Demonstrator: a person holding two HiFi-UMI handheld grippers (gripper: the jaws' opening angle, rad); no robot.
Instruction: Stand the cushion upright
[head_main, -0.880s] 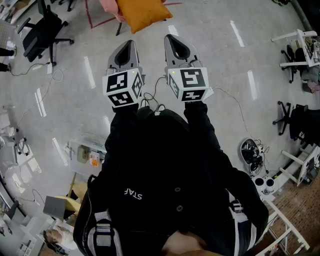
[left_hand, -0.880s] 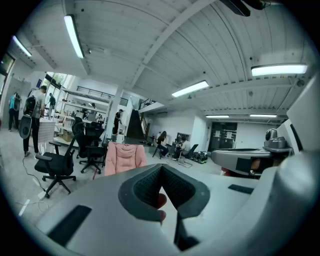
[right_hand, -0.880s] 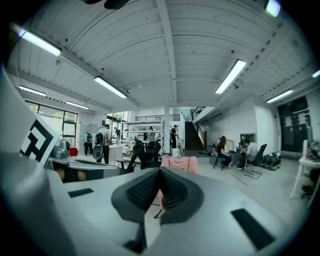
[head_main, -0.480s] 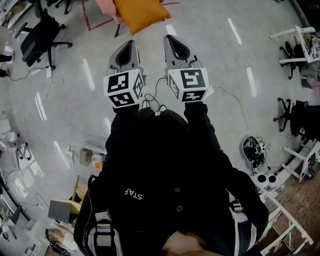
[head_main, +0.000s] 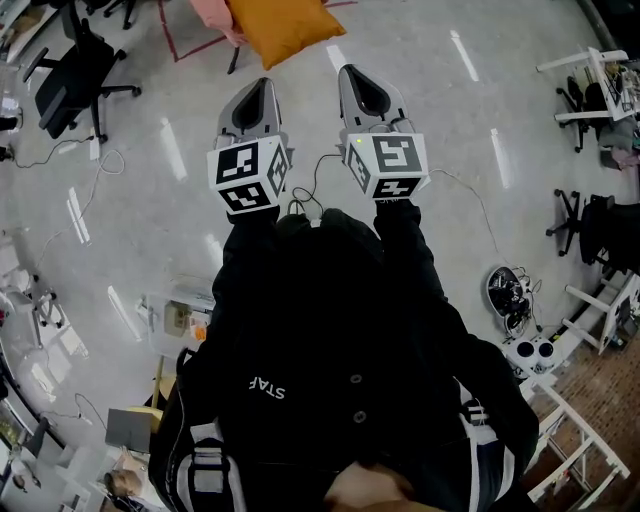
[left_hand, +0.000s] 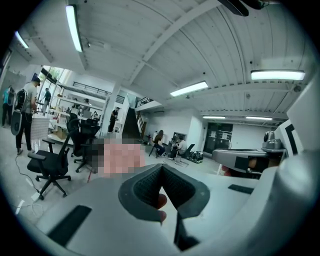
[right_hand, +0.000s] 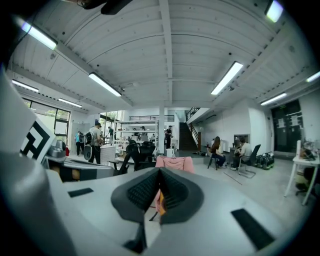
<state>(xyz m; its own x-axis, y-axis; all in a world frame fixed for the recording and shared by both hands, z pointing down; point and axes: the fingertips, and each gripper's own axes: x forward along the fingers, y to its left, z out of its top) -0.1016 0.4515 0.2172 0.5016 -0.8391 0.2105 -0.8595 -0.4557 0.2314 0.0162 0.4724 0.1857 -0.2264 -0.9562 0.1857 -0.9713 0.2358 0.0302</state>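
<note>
1. 2 grippers, left (head_main: 258, 90) and right (head_main: 354, 75), are held side by side over the floor (head_main: 450, 120). Both have their jaws closed together with nothing between them.
2. The orange cushion (head_main: 282, 25) lies ahead, well apart from both tips, against a pink chair (head_main: 213, 12).
3. Both grippers point towards it.

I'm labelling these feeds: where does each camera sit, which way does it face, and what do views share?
Head view: on the person's head, facing steeply down at grey floor and orange square cushion; shows dark jacket, left gripper, right gripper.
Left gripper view: rides the left gripper, facing forward, nearly level; shows its shut jaws.
Right gripper view: rides the right gripper, facing likewise; shows its shut jaws.
Shared: the pink chair shows in head and right gripper views.
</note>
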